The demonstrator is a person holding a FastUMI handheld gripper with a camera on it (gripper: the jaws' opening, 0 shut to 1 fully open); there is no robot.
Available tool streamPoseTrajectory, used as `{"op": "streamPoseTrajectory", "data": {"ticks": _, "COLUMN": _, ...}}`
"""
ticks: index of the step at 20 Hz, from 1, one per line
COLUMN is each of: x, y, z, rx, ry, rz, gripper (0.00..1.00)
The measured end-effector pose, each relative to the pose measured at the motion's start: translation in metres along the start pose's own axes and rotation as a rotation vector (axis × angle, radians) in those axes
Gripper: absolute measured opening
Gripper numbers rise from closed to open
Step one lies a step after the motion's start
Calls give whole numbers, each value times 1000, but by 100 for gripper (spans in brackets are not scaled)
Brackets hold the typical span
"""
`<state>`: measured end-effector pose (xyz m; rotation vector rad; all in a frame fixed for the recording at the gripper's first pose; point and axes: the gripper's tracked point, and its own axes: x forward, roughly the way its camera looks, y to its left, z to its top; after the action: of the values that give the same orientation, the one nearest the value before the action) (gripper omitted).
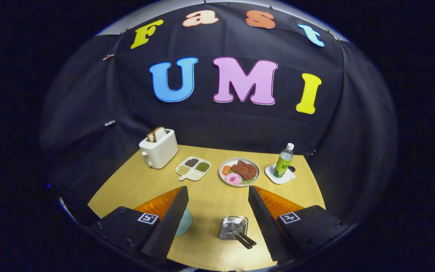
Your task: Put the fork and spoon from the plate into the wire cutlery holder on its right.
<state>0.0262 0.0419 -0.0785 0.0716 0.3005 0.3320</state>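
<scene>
Just ahead, cutlery holder (pixel 233 227) between spread fingers (pixel 168 223)

Bright even light on table (pixel 210 196), fisheye warp, sharp.

The hand-held gripper (pixel 217 223) has two ribbed, wedge-shaped fingers spread apart, on dark screw-fastened blocks that each carry a square black-and-white marker.
</scene>
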Motion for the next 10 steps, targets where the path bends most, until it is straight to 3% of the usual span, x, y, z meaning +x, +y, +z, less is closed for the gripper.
{"op": "streamPoseTrajectory", "data": {"ticks": 4, "x": -17, "y": 7, "z": -3, "rx": -3, "ry": -87, "rz": 21, "gripper": 99}}
{"op": "streamPoseTrajectory", "data": {"ticks": 10, "x": -23, "y": -3, "z": -10, "rx": -30, "ry": -93, "rz": 41, "gripper": 99}}
